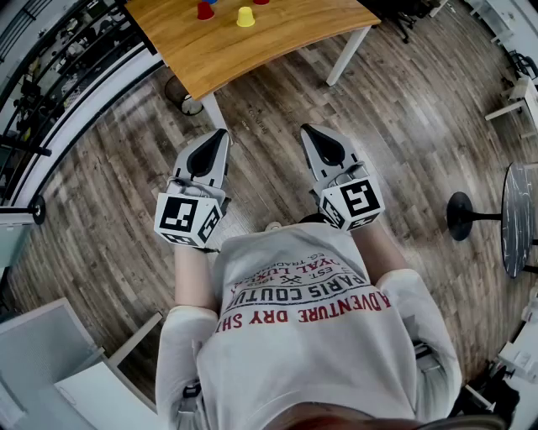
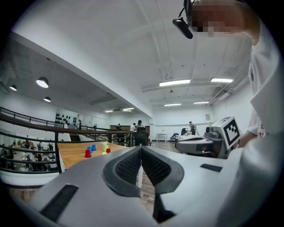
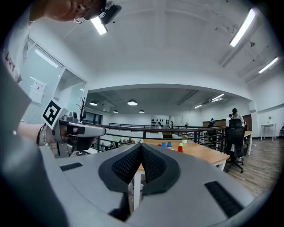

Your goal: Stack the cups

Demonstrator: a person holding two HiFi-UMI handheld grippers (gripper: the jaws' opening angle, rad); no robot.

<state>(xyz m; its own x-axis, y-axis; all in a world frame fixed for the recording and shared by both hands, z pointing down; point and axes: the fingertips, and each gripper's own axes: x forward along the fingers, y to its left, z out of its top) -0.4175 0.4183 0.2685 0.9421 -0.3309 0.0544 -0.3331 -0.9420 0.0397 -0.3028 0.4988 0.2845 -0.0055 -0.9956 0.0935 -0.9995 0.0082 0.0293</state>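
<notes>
Small cups stand on a wooden table [image 1: 261, 50] at the top of the head view: a red cup [image 1: 204, 11] and a yellow cup [image 1: 245, 17], with more cut off by the frame edge. In the left gripper view a red cup [image 2: 88, 154] and a blue cup [image 2: 93, 148] show far off. The right gripper view shows blue cups [image 3: 166, 144] and a red cup [image 3: 180, 148]. My left gripper [image 1: 221, 133] and right gripper [image 1: 306, 129] are held level, side by side in front of the person's chest, well short of the table. Both are shut, with nothing between the jaws.
White table legs [image 1: 346, 55] reach the wood floor ahead. A dark round table [image 1: 517, 218] on a black base [image 1: 462, 216] stands to the right. A railing [image 1: 50, 76] runs along the left. White furniture [image 1: 50, 369] sits at lower left. An office chair [image 3: 234, 137] is beside the table.
</notes>
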